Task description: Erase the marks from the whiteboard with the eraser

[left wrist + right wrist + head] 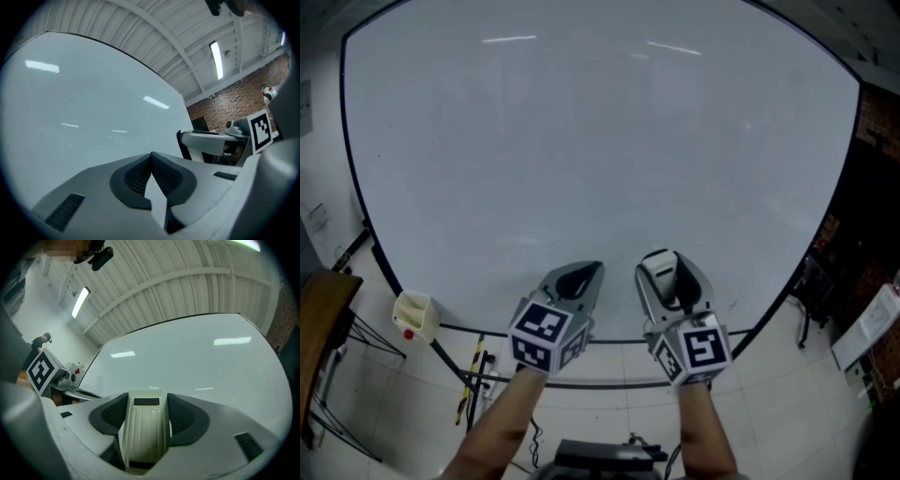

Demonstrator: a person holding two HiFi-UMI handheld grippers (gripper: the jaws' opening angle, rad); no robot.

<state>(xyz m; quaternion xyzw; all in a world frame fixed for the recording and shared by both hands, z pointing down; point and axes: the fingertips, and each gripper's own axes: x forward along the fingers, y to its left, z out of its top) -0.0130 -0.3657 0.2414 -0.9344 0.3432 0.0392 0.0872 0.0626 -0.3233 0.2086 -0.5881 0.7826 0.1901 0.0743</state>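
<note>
1 eraser (144, 437) sitting clamped in right tool (146, 400); left tool (151, 157) hovering with tips pressing together | both facing whiteboard (600, 141)

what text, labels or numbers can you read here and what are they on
None can be read.
whiteboard: no writing shows, only light reflections.
eraser: no print shows.
marker cubes: black-and-white square patterns, no letters.
white holder at the board's left edge: a red spot, too small to read.
</note>
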